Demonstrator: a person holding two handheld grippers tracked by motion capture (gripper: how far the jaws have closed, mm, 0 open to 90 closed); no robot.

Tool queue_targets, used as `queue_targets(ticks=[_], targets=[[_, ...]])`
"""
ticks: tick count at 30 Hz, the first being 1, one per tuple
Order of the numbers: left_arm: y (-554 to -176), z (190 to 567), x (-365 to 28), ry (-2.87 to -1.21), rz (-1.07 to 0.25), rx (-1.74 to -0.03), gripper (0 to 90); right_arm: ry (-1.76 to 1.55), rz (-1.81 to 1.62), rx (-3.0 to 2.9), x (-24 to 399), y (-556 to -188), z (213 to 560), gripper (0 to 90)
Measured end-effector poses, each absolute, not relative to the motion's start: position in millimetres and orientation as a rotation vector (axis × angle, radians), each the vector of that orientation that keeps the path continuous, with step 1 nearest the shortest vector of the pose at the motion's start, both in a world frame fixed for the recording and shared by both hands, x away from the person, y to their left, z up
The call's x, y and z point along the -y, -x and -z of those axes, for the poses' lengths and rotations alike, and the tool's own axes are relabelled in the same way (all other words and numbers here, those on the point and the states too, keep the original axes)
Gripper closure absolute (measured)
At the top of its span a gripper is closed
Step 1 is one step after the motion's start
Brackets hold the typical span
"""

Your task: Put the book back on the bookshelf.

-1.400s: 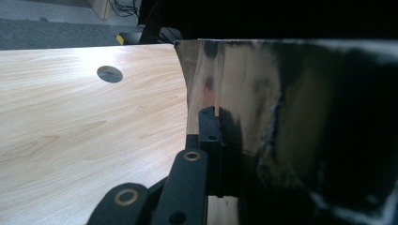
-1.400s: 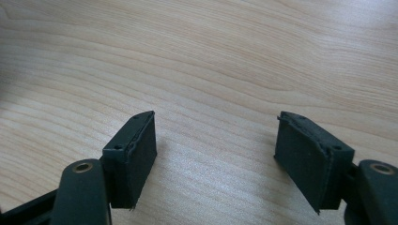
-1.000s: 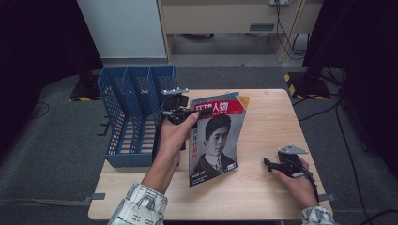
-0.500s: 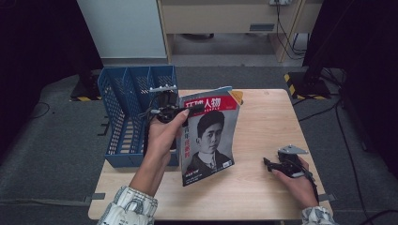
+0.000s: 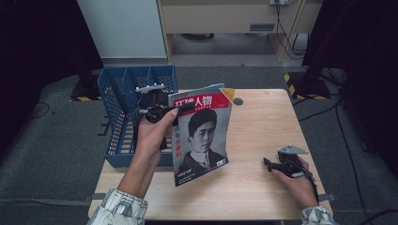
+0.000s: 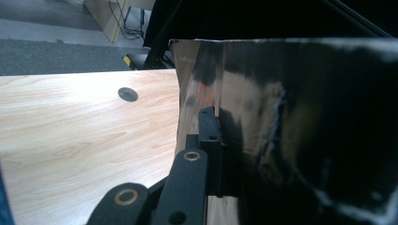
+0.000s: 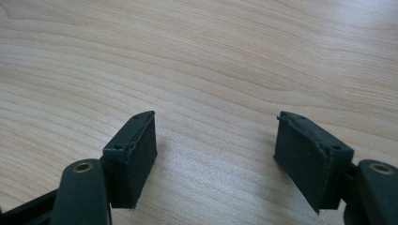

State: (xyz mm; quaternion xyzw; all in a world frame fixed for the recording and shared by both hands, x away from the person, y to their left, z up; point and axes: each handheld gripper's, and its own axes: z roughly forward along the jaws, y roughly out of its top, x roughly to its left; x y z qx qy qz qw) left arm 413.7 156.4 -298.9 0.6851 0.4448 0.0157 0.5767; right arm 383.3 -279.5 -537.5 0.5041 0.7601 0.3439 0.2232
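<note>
A magazine (image 5: 202,133) with a red title band and a portrait on its cover hangs upright above the table's left half. My left gripper (image 5: 180,108) is shut on its top left edge and holds it in the air. In the left gripper view the glossy dark cover (image 6: 300,131) stands right against my jaws, pinched by the left gripper (image 6: 217,119). My right gripper (image 5: 268,164) rests low on the wooden table (image 5: 263,122) at the right, held by a hand. Its jaws stand apart with bare wood between them, as the right gripper (image 7: 216,145) shows.
A blue plastic file rack (image 5: 129,112) with several compartments stands at the table's left edge, just left of the magazine. A round cable hole (image 5: 238,101) lies near the table's far edge. Dark stands and cables sit on the floor around.
My left hand has lifted the magazine and carried it leftward, closer to the blue rack. The right hand and its gripper have stayed in place.
</note>
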Motion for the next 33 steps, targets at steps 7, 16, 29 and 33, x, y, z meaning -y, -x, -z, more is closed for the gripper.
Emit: queue_targets(ticks=[7, 16, 29, 33], targets=[[-411.5, 298.3, -169.5, -1.591, -0.05, -1.05, 86.0, -1.391, -0.951, -2.099, 279.5, -383.3, 537.4, 29.7], [-407.2, 295.6, -184.2, -1.564, -0.052, -1.059, 86.0, -1.391, -0.951, -2.096, 279.3, -383.3, 537.5, 29.8], [-404.1, 292.2, -205.0, -1.542, -0.066, -1.062, 86.0, -1.39, -0.952, -2.097, 279.3, -383.4, 537.5, 29.8], [-403.5, 292.3, -210.1, -1.535, -0.068, -1.068, 86.0, -1.389, -0.952, -2.097, 279.3, -383.4, 537.5, 29.8]])
